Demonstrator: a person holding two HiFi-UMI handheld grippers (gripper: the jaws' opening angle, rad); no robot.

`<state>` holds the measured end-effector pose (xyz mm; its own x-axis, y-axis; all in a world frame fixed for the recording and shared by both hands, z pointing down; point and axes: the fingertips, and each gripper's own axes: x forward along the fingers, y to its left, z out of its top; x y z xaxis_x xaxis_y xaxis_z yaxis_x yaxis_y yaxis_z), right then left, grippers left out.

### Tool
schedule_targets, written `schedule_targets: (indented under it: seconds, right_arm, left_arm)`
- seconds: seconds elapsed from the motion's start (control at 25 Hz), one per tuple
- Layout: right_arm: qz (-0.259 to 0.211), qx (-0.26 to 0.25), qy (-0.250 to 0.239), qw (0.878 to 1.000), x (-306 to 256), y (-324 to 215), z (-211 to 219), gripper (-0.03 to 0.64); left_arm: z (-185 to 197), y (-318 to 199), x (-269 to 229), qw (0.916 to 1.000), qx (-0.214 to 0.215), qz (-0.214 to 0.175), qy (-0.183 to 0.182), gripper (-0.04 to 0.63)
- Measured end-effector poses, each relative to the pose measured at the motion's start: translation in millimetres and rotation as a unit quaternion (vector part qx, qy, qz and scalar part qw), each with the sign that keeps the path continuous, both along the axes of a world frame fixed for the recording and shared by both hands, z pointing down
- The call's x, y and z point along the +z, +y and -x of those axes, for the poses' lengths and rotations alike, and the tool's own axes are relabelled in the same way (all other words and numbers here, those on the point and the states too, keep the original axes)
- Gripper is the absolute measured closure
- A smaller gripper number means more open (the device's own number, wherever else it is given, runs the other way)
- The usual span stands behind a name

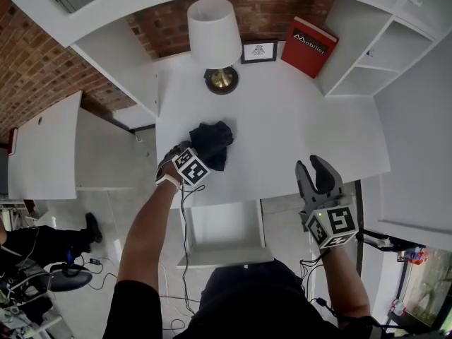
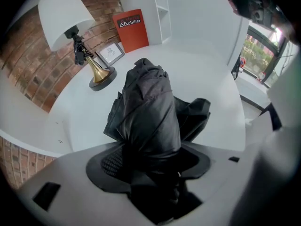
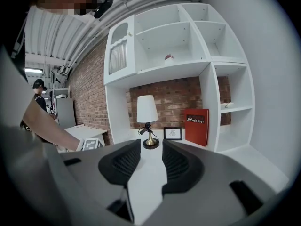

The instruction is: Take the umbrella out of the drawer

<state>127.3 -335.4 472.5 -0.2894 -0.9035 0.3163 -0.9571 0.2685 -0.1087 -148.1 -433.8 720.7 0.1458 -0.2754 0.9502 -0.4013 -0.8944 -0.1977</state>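
The black folded umbrella [image 1: 212,143] lies bunched on the white desk top [image 1: 304,126] near its front left edge. My left gripper [image 1: 196,155] points steeply down and is shut on its near end. In the left gripper view the umbrella [image 2: 148,112] fills the space between the two pads [image 2: 113,161] and reaches out over the desk. The white drawer [image 1: 224,228] below the desk's front edge stands pulled out, with nothing showing inside. My right gripper [image 1: 316,169] hovers at the desk's front right edge, open, with nothing between its jaws [image 3: 151,161].
A lamp with a white shade and brass base [image 1: 214,30] stands at the back of the desk beside a small picture frame [image 1: 258,51] and a red book [image 1: 309,46]. White shelves [image 1: 385,55] rise at the right. A cabinet door [image 1: 46,147] stands open at the left.
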Motion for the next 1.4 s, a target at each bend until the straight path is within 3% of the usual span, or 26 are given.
schedule_targets:
  seconds: [0.36, 0.48, 0.56, 0.64, 0.72, 1.04, 1.16, 1.4]
  right_arm:
    - [-0.004, 0.003, 0.0, 1.0, -5.5, 9.7, 12.0, 0.477]
    - [-0.014, 0.002, -0.003, 1.0, -17.8, 17.0, 23.0, 0.477]
    - [-0.022, 0.0, -0.003, 1.0, -28.4, 22.1, 31.2, 0.479]
    - [-0.031, -0.002, -0.001, 1.0, -38.9, 27.9, 38.9, 0.48]
    - [-0.039, -0.002, 0.002, 0.999, -47.8, 37.9, 46.8, 0.482]
    - [-0.08, -0.001, 0.009, 0.997, -97.8, 77.9, 84.6, 0.489]
    - [-0.109, 0.004, 0.015, 0.994, -123.9, 91.0, 100.3, 0.505]
    - [-0.175, 0.011, 0.028, 0.984, -178.6, 112.9, 125.0, 0.548]
  left_arm:
    - [6.6, -1.1, -36.1, 0.997, -0.001, -0.067, 0.04, 0.296]
    - [8.6, 4.4, -75.4, 0.99, -0.025, -0.106, 0.089, 0.296]
    - [11.4, 6.2, -117.9, 0.9755, -0.068, -0.137, 0.158, 0.298]
    - [15.8, 10.8, -162.5, 0.9543, -0.104, -0.165, 0.227, 0.298]
    - [21.1, 24.6, -198.7, 0.9374, -0.114, -0.189, 0.269, 0.299]
    - [29.3, 112.2, -297.3, 0.8921, -0.122, -0.239, 0.364, 0.382]
    - [29.2, 139.1, -346.5, 0.8672, -0.1, -0.275, 0.403, 0.448]
    - [40.7, 175.7, -426.9, 0.8125, -0.085, -0.344, 0.463, 0.508]
